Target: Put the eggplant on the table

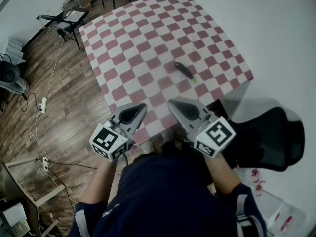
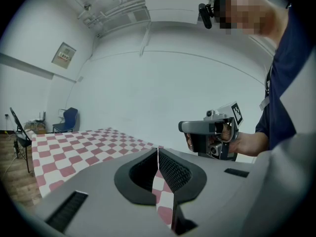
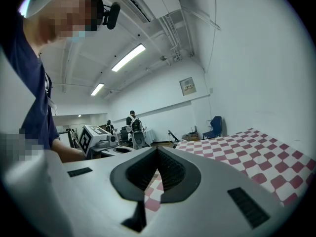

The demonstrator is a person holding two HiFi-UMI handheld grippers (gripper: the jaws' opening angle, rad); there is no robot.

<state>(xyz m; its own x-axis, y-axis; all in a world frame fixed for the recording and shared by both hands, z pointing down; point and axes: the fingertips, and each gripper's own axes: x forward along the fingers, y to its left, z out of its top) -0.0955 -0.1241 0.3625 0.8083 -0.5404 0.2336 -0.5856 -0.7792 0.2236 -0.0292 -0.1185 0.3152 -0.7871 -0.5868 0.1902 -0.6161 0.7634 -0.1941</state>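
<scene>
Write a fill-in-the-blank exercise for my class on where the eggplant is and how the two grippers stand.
1. The eggplant lies on the ____ tablecloth.
2. The jaws of the left gripper are ____.
3. The right gripper holds ____.
4. The black chair stands on the person's ____ side.

Missing words: checkered; shut; nothing; right.

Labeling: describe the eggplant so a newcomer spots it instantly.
Find the table draped in red-and-white checks. In the head view the eggplant lies on its right half, toward the black office chair. Alone on the tabletop, it is dark, elongated, green-tipped.
</scene>
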